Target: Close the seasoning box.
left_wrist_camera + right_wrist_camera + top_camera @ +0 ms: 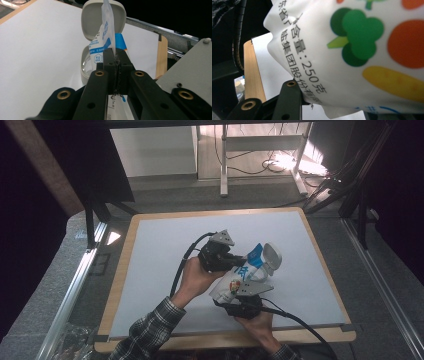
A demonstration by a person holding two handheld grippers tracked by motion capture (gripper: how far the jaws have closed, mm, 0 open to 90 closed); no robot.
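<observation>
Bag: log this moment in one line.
left gripper: shut on bag | right gripper: shut on bag | box: open

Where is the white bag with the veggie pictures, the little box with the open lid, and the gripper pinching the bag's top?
bag (pixel 367 47), right gripper view, its printed side by the green broccoli.
box (pixel 93 18), left gripper view, inside of its raised lid.
left gripper (pixel 116 62), left gripper view, jaw tips pinching the bag's edge.

Pouch cropped at frame edges

Pouch between left claw and right claw, open container just behind, on table.
</observation>
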